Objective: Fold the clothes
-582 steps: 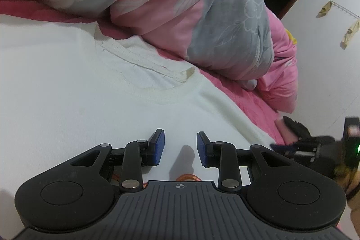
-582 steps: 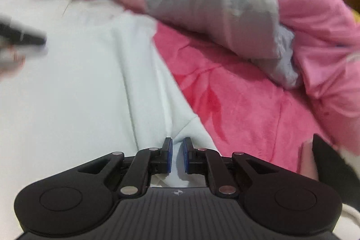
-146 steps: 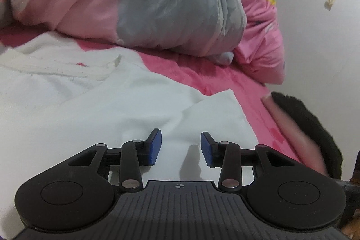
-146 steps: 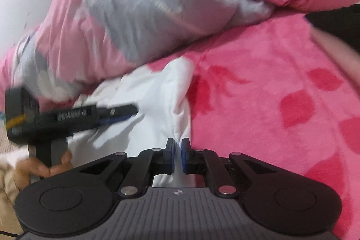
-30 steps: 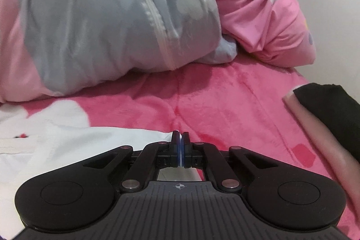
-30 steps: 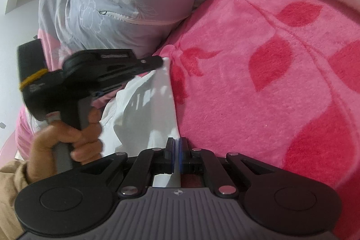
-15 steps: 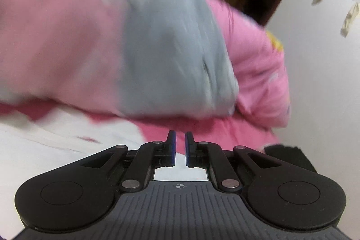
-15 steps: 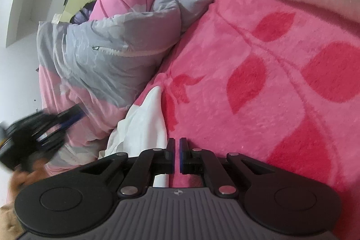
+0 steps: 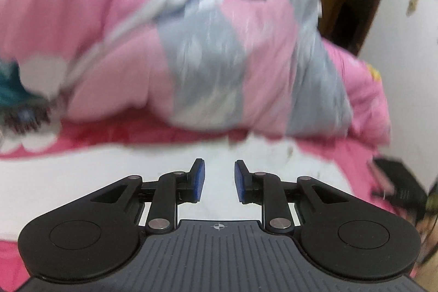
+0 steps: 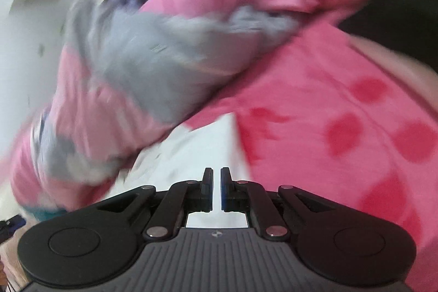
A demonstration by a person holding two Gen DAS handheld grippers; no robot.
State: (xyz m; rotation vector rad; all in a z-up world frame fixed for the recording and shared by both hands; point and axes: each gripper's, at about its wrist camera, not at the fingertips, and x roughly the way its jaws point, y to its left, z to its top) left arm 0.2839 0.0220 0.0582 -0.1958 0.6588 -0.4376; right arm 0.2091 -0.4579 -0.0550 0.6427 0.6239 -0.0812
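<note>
The left black two-finger tongs with blue pads stand level in the left wrist view, their jaws spread well apart with a clear gap between the pads and nothing held between them. The right black two-finger tongs with blue pads also sit level in their own view, jaws drawn nearly together with only a narrow slit left between the pads.
</note>
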